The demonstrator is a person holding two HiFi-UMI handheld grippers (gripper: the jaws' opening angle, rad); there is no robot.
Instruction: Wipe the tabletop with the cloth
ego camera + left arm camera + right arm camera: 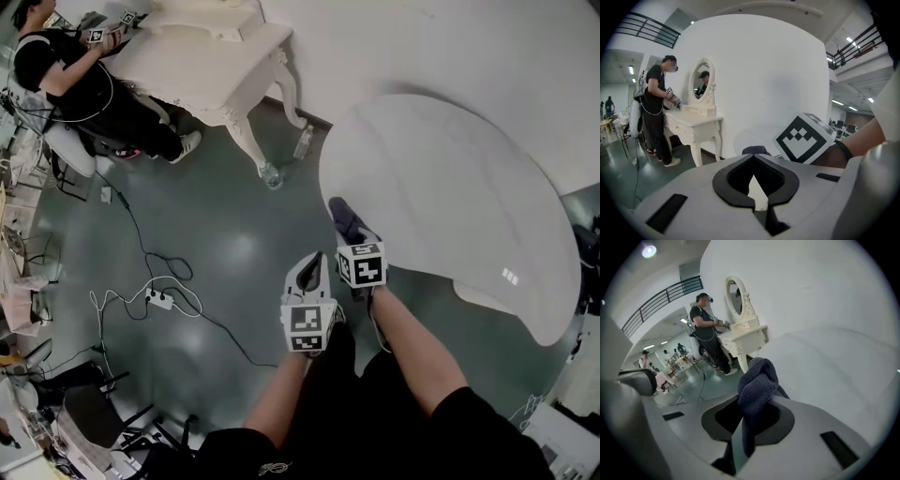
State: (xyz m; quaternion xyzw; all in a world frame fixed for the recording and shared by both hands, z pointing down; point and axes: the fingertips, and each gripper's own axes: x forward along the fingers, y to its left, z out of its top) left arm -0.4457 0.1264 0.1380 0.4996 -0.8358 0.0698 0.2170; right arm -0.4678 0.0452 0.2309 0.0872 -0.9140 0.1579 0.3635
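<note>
Right claw (743, 425) pinches the dark cloth (757, 380) - the wad sticks out past the tips, likely so fabric meets the desk (450, 187) first. Cloth sits at the desk's 9 o'clock rim; contact unclear. Left claw (753, 161) pressed together, empty - probably just parked.

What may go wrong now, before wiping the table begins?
The cloth is pinched as a bunched lump between the jaws of the right gripper, so it may slip out or wipe only a narrow strip of the table. The power strip and cables on the floor are a trip hazard.
</note>
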